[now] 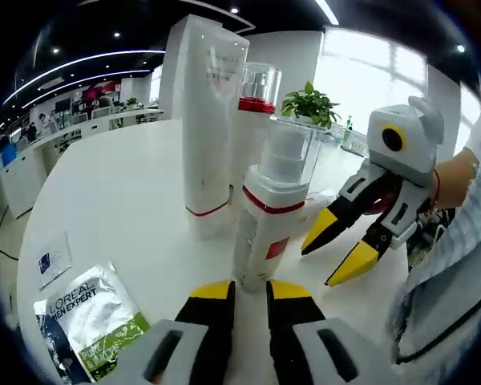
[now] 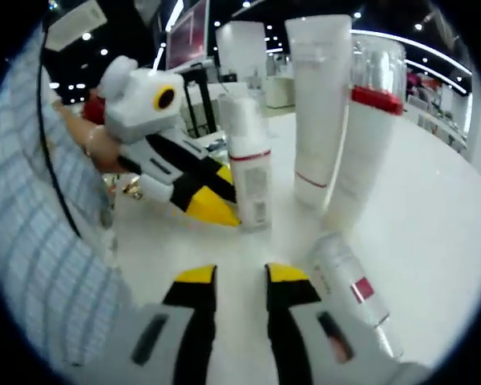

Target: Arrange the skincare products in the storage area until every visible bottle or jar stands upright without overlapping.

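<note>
On the white surface (image 1: 112,200) stand a tall white tube (image 1: 208,128), a bottle with a red band (image 1: 252,120) behind it, and a small pump bottle (image 1: 266,212) in front. The left gripper (image 1: 248,293) sits just before the pump bottle, its jaws a little apart and holding nothing. The right gripper (image 1: 341,249) comes in from the side, jaws apart, near the pump bottle. A green and white packet (image 1: 84,317) lies flat nearby. In the right gripper view, one more bottle (image 2: 349,293) lies on its side.

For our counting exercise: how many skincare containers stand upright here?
3: a tall white tube, a red-collared bottle behind it, a pump bottle in front. A fourth bottle lies flat; others may be hidden.
</note>
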### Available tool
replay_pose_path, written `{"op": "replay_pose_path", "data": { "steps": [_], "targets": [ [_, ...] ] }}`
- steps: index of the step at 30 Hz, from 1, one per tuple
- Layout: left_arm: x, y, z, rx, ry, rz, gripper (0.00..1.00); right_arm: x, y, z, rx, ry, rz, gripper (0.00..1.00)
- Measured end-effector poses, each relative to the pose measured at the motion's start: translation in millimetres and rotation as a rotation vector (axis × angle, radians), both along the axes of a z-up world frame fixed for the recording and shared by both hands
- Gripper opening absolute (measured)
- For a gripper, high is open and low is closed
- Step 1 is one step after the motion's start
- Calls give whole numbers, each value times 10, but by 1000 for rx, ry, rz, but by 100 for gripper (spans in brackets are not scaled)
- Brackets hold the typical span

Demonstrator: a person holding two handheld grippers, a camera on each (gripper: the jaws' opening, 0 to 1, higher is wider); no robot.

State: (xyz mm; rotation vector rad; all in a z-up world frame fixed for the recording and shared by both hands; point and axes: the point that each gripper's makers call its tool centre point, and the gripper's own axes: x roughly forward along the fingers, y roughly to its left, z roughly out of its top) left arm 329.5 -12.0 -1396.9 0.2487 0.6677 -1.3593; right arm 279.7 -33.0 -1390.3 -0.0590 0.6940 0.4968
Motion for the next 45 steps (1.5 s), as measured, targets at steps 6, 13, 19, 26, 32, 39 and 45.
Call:
{"op": "replay_pose_path", "data": {
  "steps": [6, 13, 19, 26, 32, 39, 45],
  "targets": [
    [58, -106, -1, 9, -7, 36, 16, -28, -7, -7, -1, 2, -10, 22],
    [84, -190, -36, 25, -17, 48, 16, -88, -57, -19, -4, 7, -30, 22],
    [143, -289, -39, 29, -27, 56, 16, -186, -142, -44, -5, 16, -59, 22],
    [184, -337, -35, 35, -40, 55, 16, -233, -203, -53, -5, 22, -77, 22],
    [186, -337, -42, 41, -48, 47, 16, -230, -220, -39, -4, 17, -82, 22],
    [140, -253, 2, 18, -8, 55, 18, -186, -264, 43, -8, -5, -87, 22],
    [25, -126, 25, 12, -30, 1, 19, -101, -494, 235, -76, -82, -132, 22]
  ]
}}
